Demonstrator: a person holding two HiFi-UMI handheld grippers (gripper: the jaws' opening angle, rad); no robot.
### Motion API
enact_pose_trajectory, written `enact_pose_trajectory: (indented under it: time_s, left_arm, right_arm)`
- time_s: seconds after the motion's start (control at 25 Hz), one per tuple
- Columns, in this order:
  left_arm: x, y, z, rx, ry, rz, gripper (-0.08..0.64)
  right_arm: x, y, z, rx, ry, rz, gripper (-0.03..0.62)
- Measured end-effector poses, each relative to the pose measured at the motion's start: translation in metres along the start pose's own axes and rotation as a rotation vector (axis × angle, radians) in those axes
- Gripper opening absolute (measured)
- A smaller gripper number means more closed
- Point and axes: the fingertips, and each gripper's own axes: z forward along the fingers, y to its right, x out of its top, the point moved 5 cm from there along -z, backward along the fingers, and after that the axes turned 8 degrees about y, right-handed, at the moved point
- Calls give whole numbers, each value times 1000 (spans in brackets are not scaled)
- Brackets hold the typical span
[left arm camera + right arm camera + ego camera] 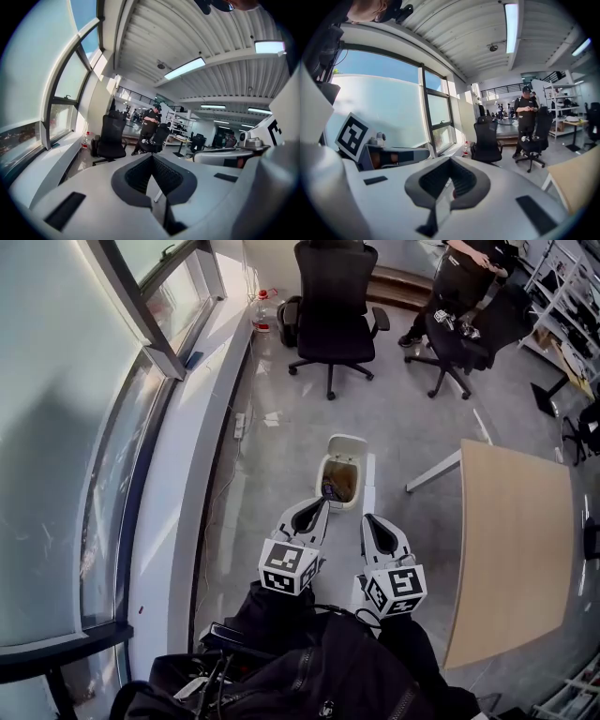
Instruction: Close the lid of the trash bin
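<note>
1. Head view: one white plastic trash bin (339,441) stands lid-open on bare grey floor, just ahead of two grippers, the left gripper (326,493) and the right gripper (367,519). One light wooden table (516,549) edges in on the right.
2. Left gripper view: fingers together, empty. Two black office chairs (111,136) stand beyond.
3. Right gripper view: fingers together, empty.

Tall windows (56,427) line a grey floor (309,427) with 2 black chairs (333,306), 1 table (511,540).

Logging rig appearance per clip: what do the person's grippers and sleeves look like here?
The left gripper and right gripper are pale grey tapering shells with dark ribbed pads. Each carries a cube with black-and-white square markers. A thin black cable loops behind the right one. The sleeves are black.
</note>
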Motion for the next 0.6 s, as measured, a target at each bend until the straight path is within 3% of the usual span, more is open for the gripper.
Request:
enact_pose_trajectory:
  time_s: [0.4,0.6]
  left_arm:
    - [-22,-39,52,25,-106,-51,2]
    - [-46,-52,79,71,-46,2,2]
  right_arm:
    - [-26,27,45,0,-132,50,0]
    - [-60,59,70,43,-160,66,0]
